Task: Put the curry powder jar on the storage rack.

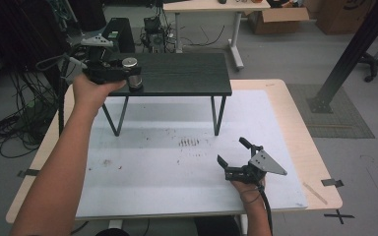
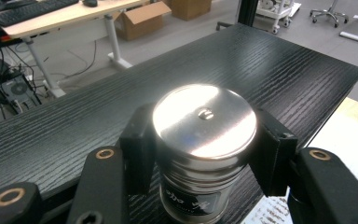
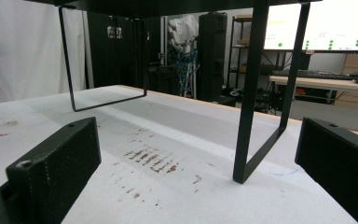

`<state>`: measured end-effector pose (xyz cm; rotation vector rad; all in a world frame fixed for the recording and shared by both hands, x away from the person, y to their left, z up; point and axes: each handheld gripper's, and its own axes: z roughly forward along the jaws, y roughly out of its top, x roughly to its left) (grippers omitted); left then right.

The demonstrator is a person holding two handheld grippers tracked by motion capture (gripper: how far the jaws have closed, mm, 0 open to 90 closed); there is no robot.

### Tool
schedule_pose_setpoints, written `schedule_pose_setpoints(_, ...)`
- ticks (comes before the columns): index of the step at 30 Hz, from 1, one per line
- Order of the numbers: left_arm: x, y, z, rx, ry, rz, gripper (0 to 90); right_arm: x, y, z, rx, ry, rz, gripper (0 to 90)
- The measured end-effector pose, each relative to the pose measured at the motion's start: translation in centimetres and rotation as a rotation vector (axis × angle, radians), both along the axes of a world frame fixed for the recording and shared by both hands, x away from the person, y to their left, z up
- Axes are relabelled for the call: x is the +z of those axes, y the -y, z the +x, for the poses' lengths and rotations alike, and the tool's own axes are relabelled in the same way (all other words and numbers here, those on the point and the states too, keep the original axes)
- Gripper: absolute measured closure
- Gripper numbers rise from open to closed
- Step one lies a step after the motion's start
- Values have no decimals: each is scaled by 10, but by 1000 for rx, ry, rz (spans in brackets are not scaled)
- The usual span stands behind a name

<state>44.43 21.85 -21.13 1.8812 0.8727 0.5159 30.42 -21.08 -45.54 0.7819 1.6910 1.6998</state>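
With the left gripper clamped on the round silver metal tin, keep it upright and settle it flat on the black wood-grain shelf before loosening.

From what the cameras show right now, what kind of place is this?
Probably a lab or office workroom: a desk with a keyboard, cardboard boxes on the grey floor, and loose cables beside the table.

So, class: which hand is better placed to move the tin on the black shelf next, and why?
Left. The left gripper has its fingers clamped on the tin at the shelf corner. The right gripper rests open on the white mat, well away.
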Motion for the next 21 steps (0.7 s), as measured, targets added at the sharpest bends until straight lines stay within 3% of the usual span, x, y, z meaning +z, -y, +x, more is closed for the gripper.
schedule_pose_setpoints(21, -5, 1, 2, 2, 6, 5, 488, 0, 0, 0, 0, 1, 2, 0)
